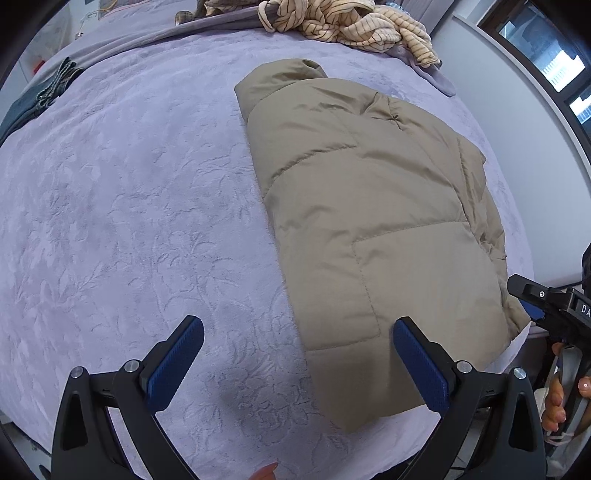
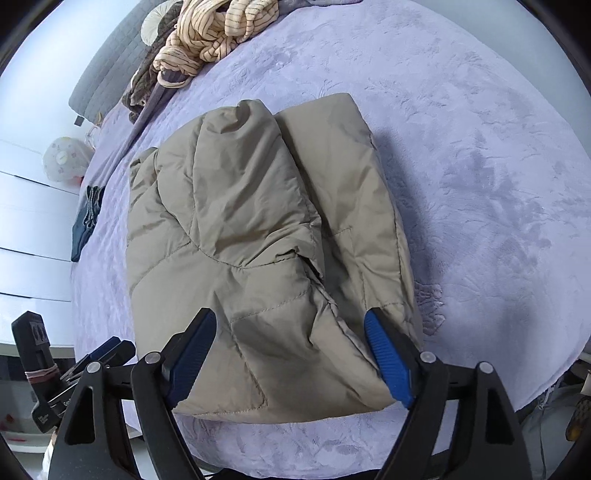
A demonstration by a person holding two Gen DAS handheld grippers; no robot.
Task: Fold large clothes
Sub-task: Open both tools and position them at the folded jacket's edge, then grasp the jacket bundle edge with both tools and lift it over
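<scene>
On bedspread (image 1: 110, 221) | khaki puffer jacket (image 1: 369, 206) folded, puffy, creased

We saw a puffy jacket (image 2: 258, 236) of smooth tan cloth with a faint sheen, quilted in stitched panels. It lay on a lilac bedspread (image 1: 129, 221), a soft matt plush embossed with a leafy pattern. The left gripper (image 1: 297, 363) and right gripper (image 2: 291, 358) were matt black plastic with ribbed blue rubbery pads (image 1: 421, 365) and shiny metal pins. A striped knit garment (image 1: 343, 22) looked ribbed and soft.
</scene>
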